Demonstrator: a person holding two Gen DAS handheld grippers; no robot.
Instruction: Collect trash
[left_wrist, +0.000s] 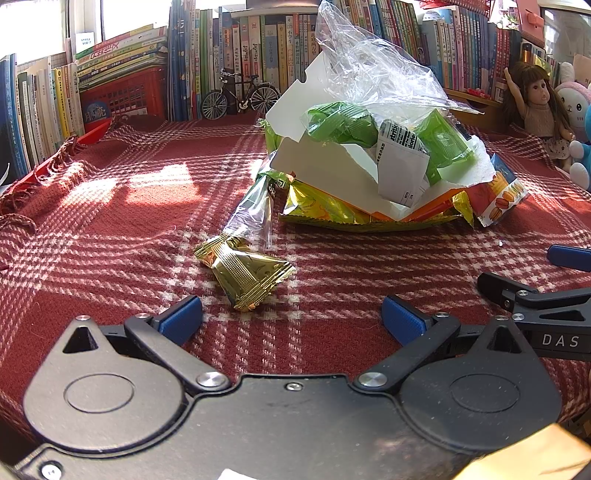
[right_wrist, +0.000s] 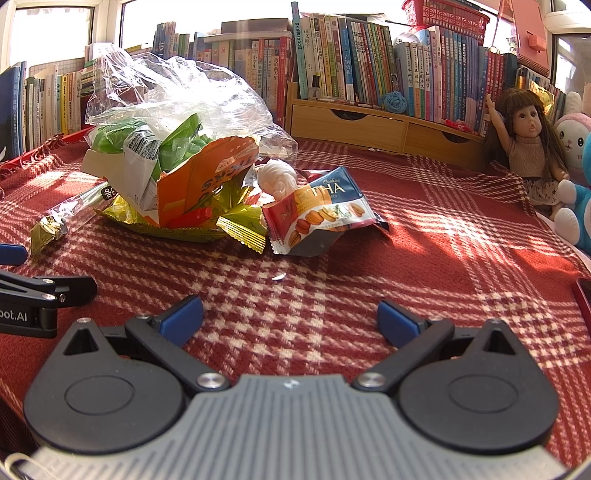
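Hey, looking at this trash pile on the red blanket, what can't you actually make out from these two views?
- Inside the white carton: left wrist view, green wrappers and clear plastic bag cover it.
- Orange box lettering: right wrist view, cut off by its torn edge.
- Small white scrap: right wrist view, too small to identify.
- Left claw and right claw: both open, holding nothing.

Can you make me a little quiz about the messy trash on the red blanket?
1. True or false: the left gripper is holding the gold wrapper.
2. What treat is pictured on the cookie packet: A) macarons B) pizza C) grapes?
3. Fill in: the green wrappers sit inside a torn white ____.

Key: 1 false, it is open with nothing between its fingers; 2 A; 3 box.
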